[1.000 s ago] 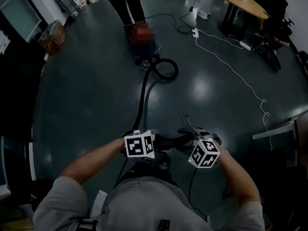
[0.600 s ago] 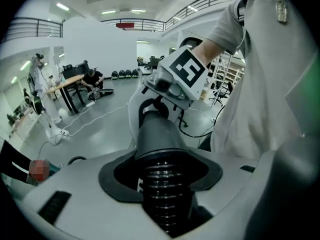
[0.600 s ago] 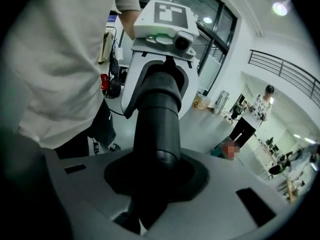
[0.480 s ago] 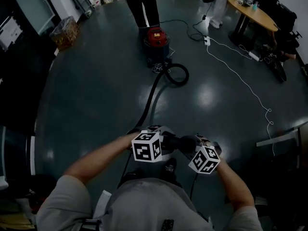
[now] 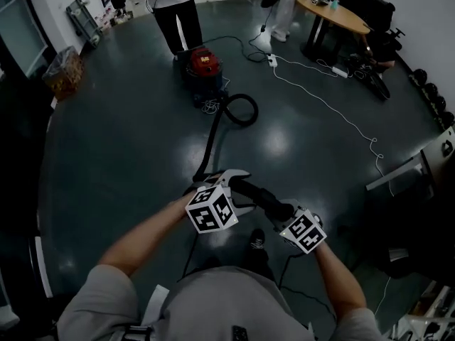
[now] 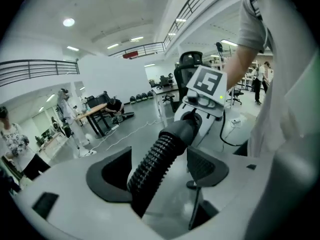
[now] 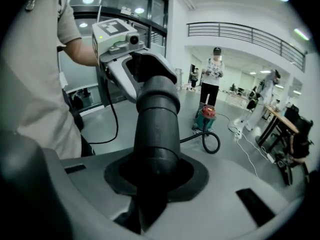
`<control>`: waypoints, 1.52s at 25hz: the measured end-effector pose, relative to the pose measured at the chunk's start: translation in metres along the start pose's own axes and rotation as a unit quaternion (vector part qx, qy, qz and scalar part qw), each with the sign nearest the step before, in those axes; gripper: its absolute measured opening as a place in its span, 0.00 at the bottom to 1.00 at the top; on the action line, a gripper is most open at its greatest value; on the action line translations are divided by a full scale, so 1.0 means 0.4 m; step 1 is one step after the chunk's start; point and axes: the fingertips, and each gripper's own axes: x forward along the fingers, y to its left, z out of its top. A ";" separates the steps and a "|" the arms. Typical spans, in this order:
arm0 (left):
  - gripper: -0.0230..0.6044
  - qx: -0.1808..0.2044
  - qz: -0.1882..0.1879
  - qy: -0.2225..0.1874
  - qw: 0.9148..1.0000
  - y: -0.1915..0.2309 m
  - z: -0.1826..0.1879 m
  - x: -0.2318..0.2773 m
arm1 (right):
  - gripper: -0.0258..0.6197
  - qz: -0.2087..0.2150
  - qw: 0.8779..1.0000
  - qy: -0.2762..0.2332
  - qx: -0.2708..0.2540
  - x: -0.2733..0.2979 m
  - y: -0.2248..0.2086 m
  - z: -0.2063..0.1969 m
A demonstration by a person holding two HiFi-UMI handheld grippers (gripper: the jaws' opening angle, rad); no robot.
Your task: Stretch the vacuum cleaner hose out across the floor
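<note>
The vacuum cleaner [image 5: 204, 64] stood ahead of me on the floor [image 5: 106, 141], a person [image 5: 174, 13] behind it, its hose [image 5: 213, 137] looping right, then running back to me.

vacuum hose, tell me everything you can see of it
The hose is black and plastic-looking: ribbed and flexible along its length, ending in a smooth rigid cuff. From the red vacuum cleaner it curls into one loop on the floor, then runs nearly straight to the person and rises. The right gripper is shut on the cuff; the left gripper is opening, the ribbed part lying loose between its jaws.
</note>
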 end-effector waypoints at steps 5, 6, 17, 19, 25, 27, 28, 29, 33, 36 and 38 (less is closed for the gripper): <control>0.58 -0.046 0.092 -0.060 0.993 0.069 -0.013 -0.157 | 0.18 -0.091 0.992 -0.029 0.085 -0.031 0.011 0.052; 0.58 -0.052 0.103 -0.065 0.991 0.070 -0.016 -0.180 | 0.18 -0.109 0.988 -0.035 0.101 -0.045 0.009 0.065; 0.58 -0.074 0.031 -0.045 0.996 -0.174 -0.112 -0.208 | 0.18 -0.277 0.892 -0.196 0.300 -0.259 -0.009 0.141; 0.58 -0.068 0.016 -0.042 0.997 -0.210 -0.107 -0.177 | 0.18 -0.298 0.862 -0.232 0.338 -0.308 -0.017 0.130; 0.58 -0.041 -0.031 -0.034 0.998 -0.307 -0.043 -0.093 | 0.18 -0.352 0.770 -0.309 0.434 -0.478 -0.019 0.052; 0.58 -0.029 -0.048 -0.032 0.998 -0.339 -0.015 -0.065 | 0.18 -0.371 0.741 -0.318 0.461 -0.529 -0.014 0.012; 0.58 -0.024 -0.057 -0.031 0.998 -0.357 0.001 -0.049 | 0.18 -0.378 0.729 -0.319 0.472 -0.552 -0.008 -0.011; 0.58 -0.019 -0.065 -0.031 0.997 -0.375 0.019 -0.032 | 0.18 -0.385 0.719 -0.321 0.482 -0.575 -0.004 -0.035; 0.58 0.002 -0.104 -0.032 0.994 -0.448 0.085 0.050 | 0.18 -0.412 0.677 -0.324 0.516 -0.657 0.013 -0.137; 0.58 0.024 -0.146 -0.030 0.989 -0.536 0.124 0.106 | 0.18 -0.428 0.648 -0.325 0.539 -0.716 0.038 -0.211; 0.58 0.041 -0.177 -0.028 0.983 -0.607 0.146 0.144 | 0.18 -0.437 0.629 -0.326 0.555 -0.749 0.060 -0.261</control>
